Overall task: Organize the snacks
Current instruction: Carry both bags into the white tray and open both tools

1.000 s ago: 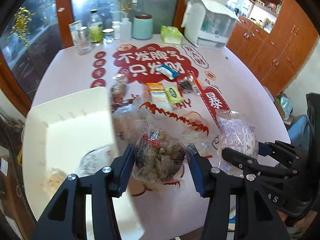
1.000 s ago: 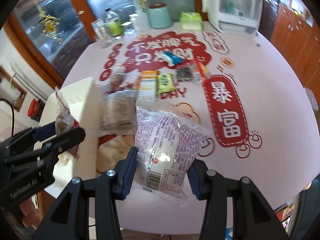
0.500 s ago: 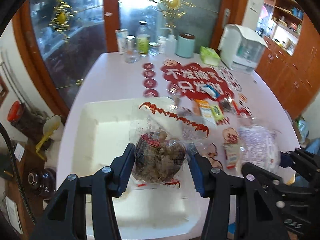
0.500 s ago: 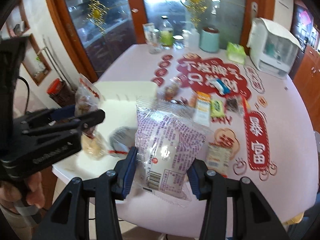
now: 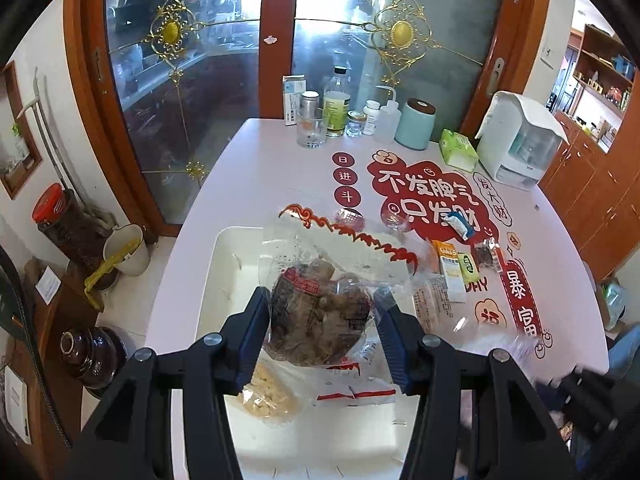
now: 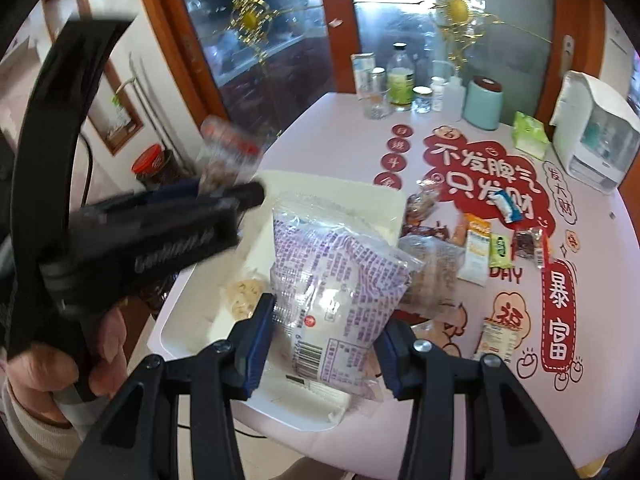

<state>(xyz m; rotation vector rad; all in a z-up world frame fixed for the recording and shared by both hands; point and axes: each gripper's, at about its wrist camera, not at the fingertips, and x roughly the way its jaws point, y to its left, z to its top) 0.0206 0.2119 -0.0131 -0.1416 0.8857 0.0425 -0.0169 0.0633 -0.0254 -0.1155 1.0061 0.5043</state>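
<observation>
My left gripper (image 5: 320, 316) is shut on a clear bag of brown snacks (image 5: 318, 320), held above the white tray (image 5: 224, 264). Two packets lie in the tray: a pale yellow one (image 5: 268, 398) and a white one with red trim (image 5: 352, 390). My right gripper (image 6: 326, 330) is shut on a purple-printed white bag (image 6: 340, 280), over the tray's (image 6: 384, 200) near right part. In the right wrist view the left gripper (image 6: 224, 196) shows blurred at the left, in a person's hand (image 6: 52, 360). Several small snack packs (image 5: 452, 272) lie on the table right of the tray.
Bottles, a glass (image 5: 311, 132), a teal canister (image 5: 414, 124), a green tissue pack (image 5: 458, 156) and a white appliance (image 5: 520, 140) stand along the table's far edge. Glass doors rise behind. Jars and a pot (image 5: 128, 248) sit on the floor to the left of the table.
Both grippers have carried their bags to the left, from over the table's snack pile to over the white tray, and risen a little. Both grips are unchanged.
</observation>
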